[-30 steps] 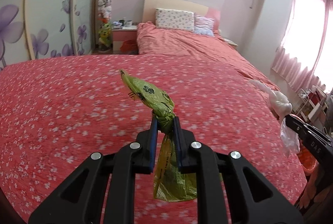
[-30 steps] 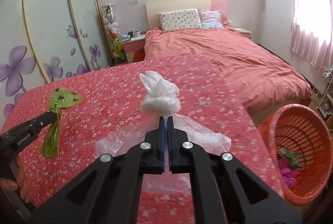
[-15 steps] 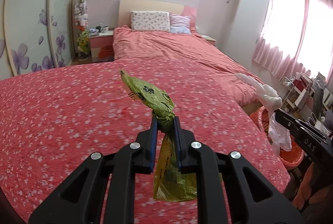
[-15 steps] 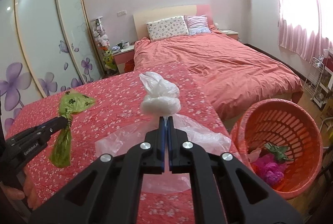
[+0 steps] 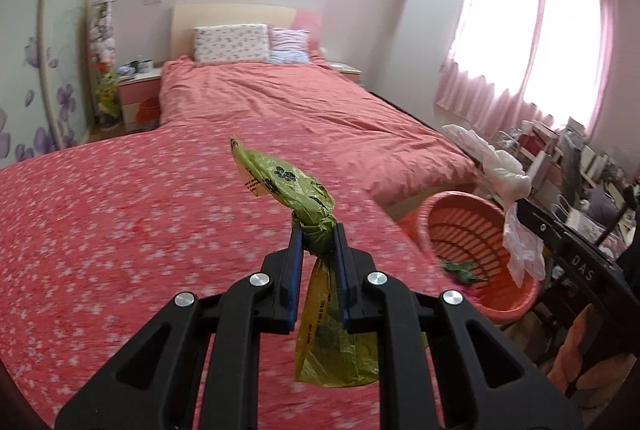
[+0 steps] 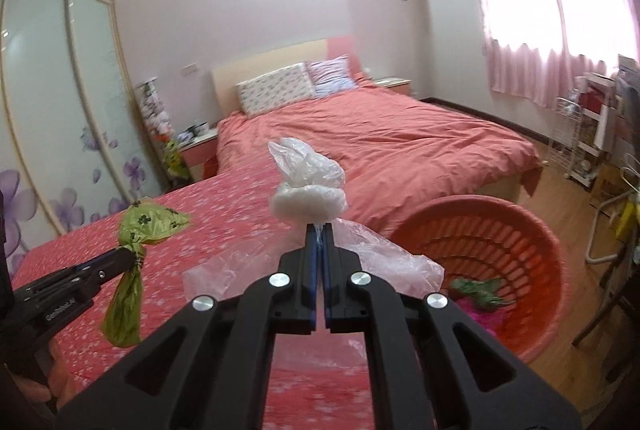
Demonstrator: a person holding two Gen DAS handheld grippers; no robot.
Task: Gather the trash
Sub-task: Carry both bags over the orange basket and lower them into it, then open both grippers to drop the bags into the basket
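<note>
My left gripper [image 5: 317, 236] is shut on the knot of a green plastic bag [image 5: 288, 186] with paw prints, held above the red flowered bedspread; the bag also shows in the right wrist view [image 6: 148, 226]. My right gripper [image 6: 319, 230] is shut on a knotted clear white plastic bag [image 6: 308, 186], which also shows in the left wrist view [image 5: 500, 166]. An orange slatted basket [image 6: 532, 242] stands on the floor at the right, off the bed's edge, with green and pink trash inside; it also shows in the left wrist view [image 5: 448, 214]. Both bags hang in the air near it.
The near bed with the red flowered cover [image 5: 100, 230] fills the left and front. A second bed with pillows [image 5: 280, 102] lies beyond. A sliding wardrobe [image 6: 60, 102] is at the left, a nightstand [image 5: 138, 98] at the back, and cluttered shelves [image 5: 560, 150] at the right by the window.
Both grippers have swung right with their bags. The orange basket has come into the left wrist view and grown larger and closer in the right wrist view.
</note>
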